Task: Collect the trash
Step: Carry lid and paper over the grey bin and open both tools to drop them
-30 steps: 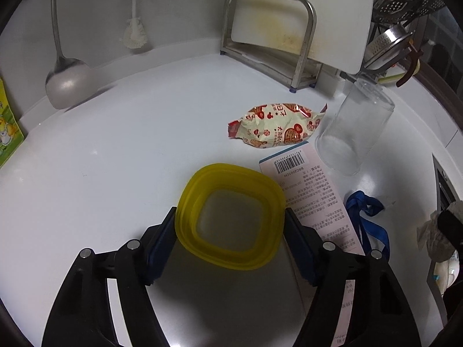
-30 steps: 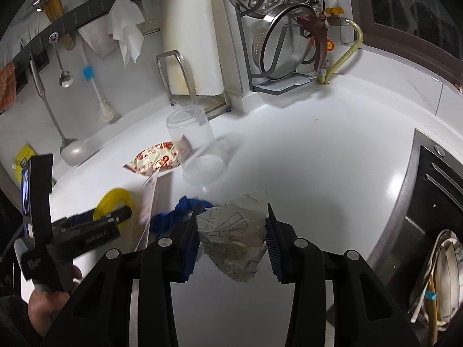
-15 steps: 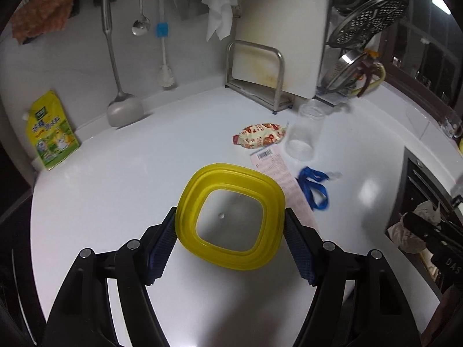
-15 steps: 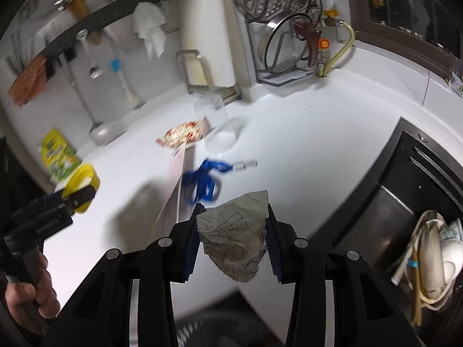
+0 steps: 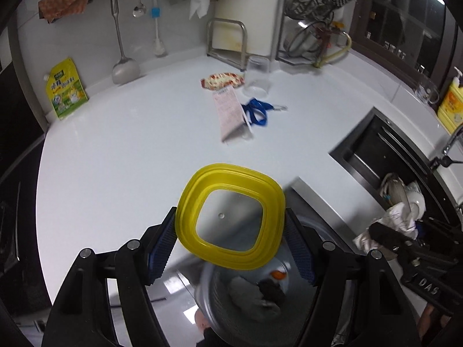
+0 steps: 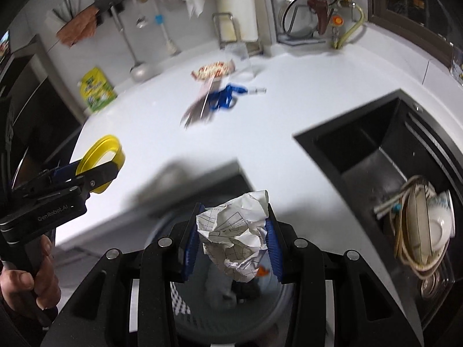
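Here, crumpled paper (image 6: 234,232) clamped in right gripper (image 6: 231,238)

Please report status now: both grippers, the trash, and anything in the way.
Left gripper shut on yellow lid. Right gripper shut on crumpled paper, above the trash bin. Snack wrapper on counter. Nothing in the way.

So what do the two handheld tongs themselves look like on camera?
Both match. The left tongs and right tongs are black plastic frames with round silver screw heads, and each finger carries a blue ribbed pad. In the right wrist view the left unit's black body bears pale lettering, "GenRobot.AI", above a dark grip in a bare hand. No cables or sleeves show.
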{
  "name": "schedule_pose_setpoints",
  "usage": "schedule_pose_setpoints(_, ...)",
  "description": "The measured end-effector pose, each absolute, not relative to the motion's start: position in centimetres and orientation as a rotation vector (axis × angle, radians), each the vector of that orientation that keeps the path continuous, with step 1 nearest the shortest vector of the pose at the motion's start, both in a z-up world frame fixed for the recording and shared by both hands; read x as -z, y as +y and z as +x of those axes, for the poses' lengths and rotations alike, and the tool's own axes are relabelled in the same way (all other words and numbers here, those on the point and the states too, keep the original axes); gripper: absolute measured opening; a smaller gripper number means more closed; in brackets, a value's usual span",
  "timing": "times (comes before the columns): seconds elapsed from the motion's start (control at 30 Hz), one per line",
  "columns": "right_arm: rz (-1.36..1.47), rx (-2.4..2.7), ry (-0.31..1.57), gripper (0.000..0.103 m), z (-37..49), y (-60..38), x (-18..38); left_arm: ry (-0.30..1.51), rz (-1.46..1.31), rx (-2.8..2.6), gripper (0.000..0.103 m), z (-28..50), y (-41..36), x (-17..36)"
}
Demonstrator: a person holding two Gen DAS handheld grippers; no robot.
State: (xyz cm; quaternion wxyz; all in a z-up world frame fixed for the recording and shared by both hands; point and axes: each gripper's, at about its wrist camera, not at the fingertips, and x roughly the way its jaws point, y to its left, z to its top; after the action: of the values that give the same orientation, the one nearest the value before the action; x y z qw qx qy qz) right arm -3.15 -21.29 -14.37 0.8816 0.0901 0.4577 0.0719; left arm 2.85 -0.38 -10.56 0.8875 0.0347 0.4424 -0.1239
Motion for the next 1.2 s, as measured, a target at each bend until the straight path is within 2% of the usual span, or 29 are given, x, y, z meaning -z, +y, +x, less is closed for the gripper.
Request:
schedule_pose_setpoints(0.37, 0.182, -0.225, 1.021, 0.039, -7.3, -21.7, 16.8, 0.998, 0.058, 0.242, 0.069, -3.4, -2.2, 12.9)
schedule_pose_setpoints(1.0, 0.144, -0.282, 1.046, 0.04, -6.8, -20.7, 17.7, 1.058, 0.0, 0.195, 0.072, -4.3, -1.2, 14.1)
schedule_pose_setpoints(1.07, 0.144, -0.281, 1.045, 0.044, -6.8, -20.7, 17.6, 1.06, -0.003, 0.188, 0.072, -4.3, -0.9, 14.0)
schedule_pose_setpoints(1.17, 0.137, -0.259, 1.027, 0.069, -6.9, -20.8, 17.3, 1.063, -0.01, 0.18, 0.073, -4.3, -0.5, 13.9)
schedule_pose_setpoints(1.2, 0.144, -0.257, 1.02, 0.071, -6.9, -20.9, 17.3, 1.065, -0.012, 0.177, 0.074, -4.3, -0.4, 13.9)
